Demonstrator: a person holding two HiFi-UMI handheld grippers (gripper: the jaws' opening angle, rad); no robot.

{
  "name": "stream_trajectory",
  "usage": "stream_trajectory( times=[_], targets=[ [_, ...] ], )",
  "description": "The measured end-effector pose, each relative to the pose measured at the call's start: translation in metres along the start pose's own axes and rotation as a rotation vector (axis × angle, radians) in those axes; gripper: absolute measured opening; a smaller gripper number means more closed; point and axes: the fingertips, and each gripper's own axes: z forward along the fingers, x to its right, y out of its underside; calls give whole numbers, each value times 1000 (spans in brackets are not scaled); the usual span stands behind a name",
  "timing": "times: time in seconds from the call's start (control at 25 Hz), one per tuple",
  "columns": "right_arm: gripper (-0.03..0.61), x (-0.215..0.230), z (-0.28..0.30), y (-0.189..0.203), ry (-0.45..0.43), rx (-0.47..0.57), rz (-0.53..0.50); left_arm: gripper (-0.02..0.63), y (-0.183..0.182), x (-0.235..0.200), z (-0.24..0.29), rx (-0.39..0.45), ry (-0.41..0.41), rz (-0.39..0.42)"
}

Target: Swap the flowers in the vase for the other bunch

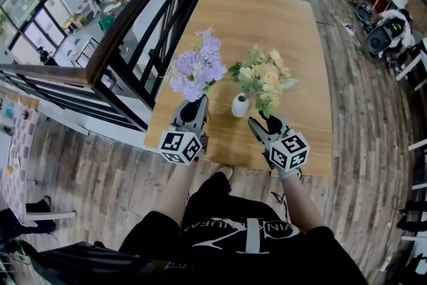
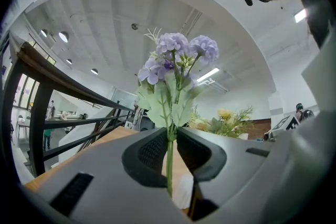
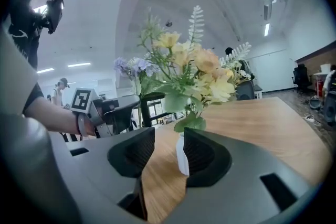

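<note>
- Left of centre in the head view, the left tool [image 1: 193, 109] is closed narrowly on the thin green stem of the purple flower bunch [image 1: 197, 69]. The blooms stand upright above the jaws, clear of the tabletop [image 1: 267, 17]. The bunch seems to be parked to one side, ready to go in once the vase is free.
- At the middle of the head view the small white vase [image 1: 240, 105] stands upright on the tabletop, near its front edge, with the yellow flower bunch [image 1: 263, 80] in it. I take these to be the flowers that must come out, so the swap is not yet done.
- The two bunches stand just beside each other; I cannot tell whether their leaves touch.
- Just right of the vase, the right tool [image 1: 263, 122] has its jaws apart and nothing clamped. In the right gripper view the vase and its lowest leaves show beyond the gap, partly behind the right-hand jaw and apart from the pads. It looks lined up low by the vase mouth, probably to take the yellow stems.
</note>
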Motion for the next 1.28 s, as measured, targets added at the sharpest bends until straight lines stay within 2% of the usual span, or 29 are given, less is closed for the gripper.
stream_trajectory(
  times=[0.12, 0.2, 0.32, 0.84, 1.28],
  targets=[
    [159, -8, -7, -1, -15, 6, -7, 60, 1, 7, -5, 0, 5, -4],
    [99, -12, -12, -2, -22, 11, -7, 60, 1, 11, -9, 1, 5, -5],
    [64, -18, -20, -3, -31, 14, -4, 60, -2, 17, -14, 9, 3, -5],
    [57, -49, -46, -11, -50, 50, -37, 60, -10, 40, -47, 24, 12, 8],
    [57, -74, -74, -16, -29, 104, -50, 60, -18, 61, -80, 28, 25, 28]
  ],
)
